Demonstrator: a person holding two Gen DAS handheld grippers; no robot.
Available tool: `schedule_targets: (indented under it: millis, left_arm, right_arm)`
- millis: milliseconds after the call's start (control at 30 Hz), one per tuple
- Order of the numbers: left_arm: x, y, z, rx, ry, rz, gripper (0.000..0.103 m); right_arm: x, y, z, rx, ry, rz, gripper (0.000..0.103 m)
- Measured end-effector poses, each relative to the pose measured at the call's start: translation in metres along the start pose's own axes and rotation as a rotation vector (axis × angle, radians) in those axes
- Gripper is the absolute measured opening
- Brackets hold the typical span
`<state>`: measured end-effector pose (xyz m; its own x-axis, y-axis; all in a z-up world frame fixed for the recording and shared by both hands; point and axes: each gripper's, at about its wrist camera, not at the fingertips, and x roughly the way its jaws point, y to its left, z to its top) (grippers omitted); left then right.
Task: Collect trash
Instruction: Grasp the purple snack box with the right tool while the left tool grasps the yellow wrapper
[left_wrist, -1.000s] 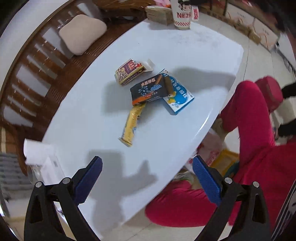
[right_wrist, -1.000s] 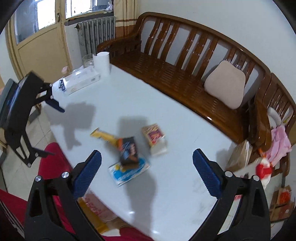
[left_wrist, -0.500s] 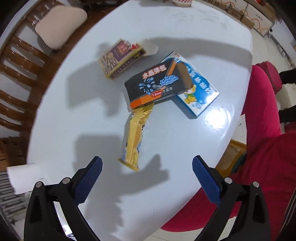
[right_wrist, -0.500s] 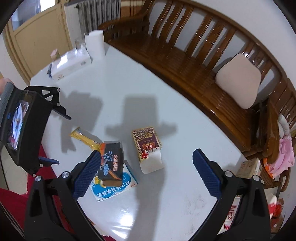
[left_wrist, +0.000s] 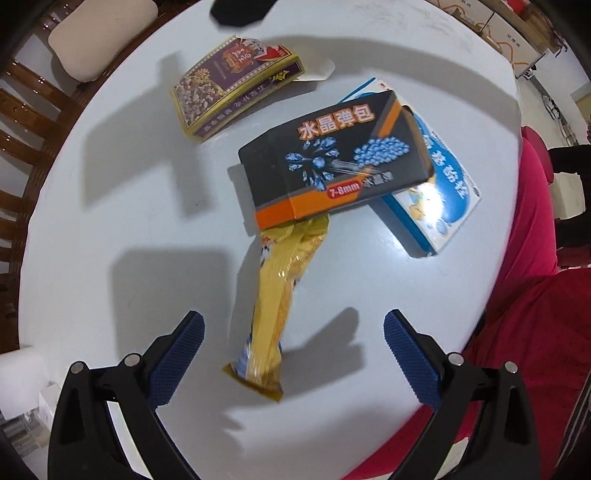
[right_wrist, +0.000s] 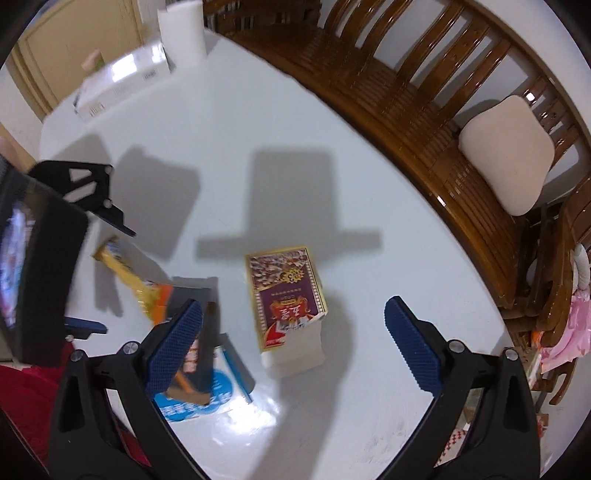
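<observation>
Left gripper (left_wrist: 291, 332) jaws wide open, empty, straddling the near end of the yellow wrapper (left_wrist: 280, 295) lying flat on the white desk (left_wrist: 110, 221); looks light, crinkly, slippery, best pinched across its narrow near end. Right gripper (right_wrist: 293, 321) jaws also wide, empty, tilted down over the purple box (right_wrist: 286, 295) further right, probably light stiff card.

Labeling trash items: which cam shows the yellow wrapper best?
Left wrist. The yellow wrapper lies full length between the open left gripper fingers, its far end tucked under the black box. The right wrist view shows only a blurred part beside the left gripper's body.
</observation>
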<state>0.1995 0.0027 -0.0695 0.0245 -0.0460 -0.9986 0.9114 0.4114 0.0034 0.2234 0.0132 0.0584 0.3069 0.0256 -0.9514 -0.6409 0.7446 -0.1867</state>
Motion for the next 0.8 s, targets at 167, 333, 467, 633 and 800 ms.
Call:
schedule_targets:
  millis: [167,333,467,633,800]
  left_arm:
    - [0.009,0.006,0.0,-0.009,-0.003,-0.025,0.095]
    - [0.014,0.013,-0.002,-0.026,0.001,-0.036,0.095]
    - [0.015,0.016,-0.007,-0.038,-0.012,-0.029,0.089]
    - [0.012,0.016,-0.011,-0.047,-0.029,-0.016,0.079]
    - [0.001,0.023,0.003,-0.068,-0.034,-0.015,0.06]
  right_arm:
    - [0.032,-0.001,0.004,-0.015,0.056,0.009,0.097]
    - [0.055,0.001,0.007,-0.026,0.09,0.028,0.096]
    - [0.069,0.003,0.009,-0.032,0.107,0.018,0.096]
    - [0.081,0.001,0.011,-0.02,0.123,0.024,0.082]
    - [0.087,0.001,0.008,-0.007,0.142,0.027,0.068]
